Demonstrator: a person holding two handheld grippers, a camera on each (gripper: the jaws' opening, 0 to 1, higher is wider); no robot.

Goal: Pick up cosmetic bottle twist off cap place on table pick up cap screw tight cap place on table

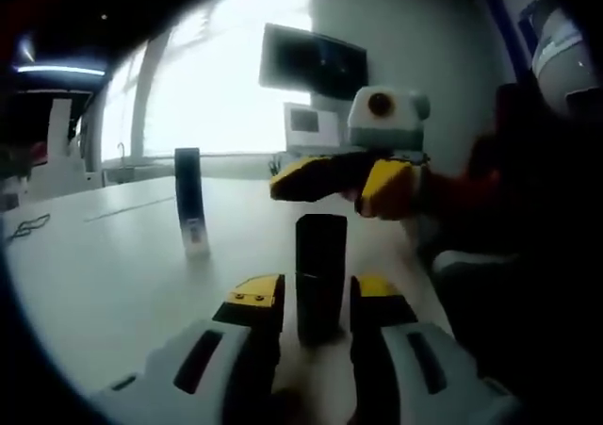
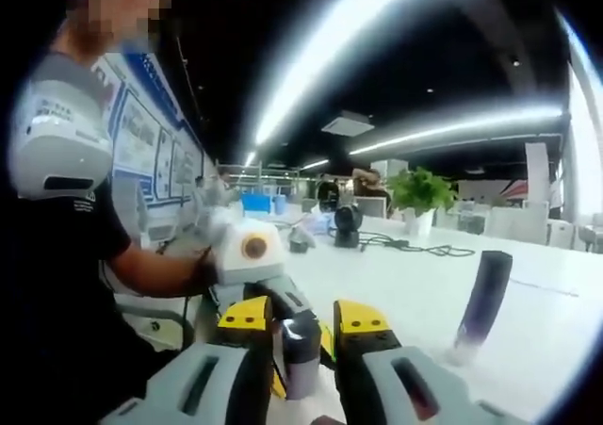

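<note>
White table (image 1: 113, 274) bears a second bottle (image 1: 189, 202) beside the cosmetic bottle (image 1: 320, 279) both tools clamp.

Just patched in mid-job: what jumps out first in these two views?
In the left gripper view, a dark cosmetic bottle stands upright on the white table between the left gripper jaws, with the right gripper hovering above it. A second tall dark bottle stands alone further back. In the right gripper view, the bottle's glossy top sits between the right gripper's jaws.
</note>
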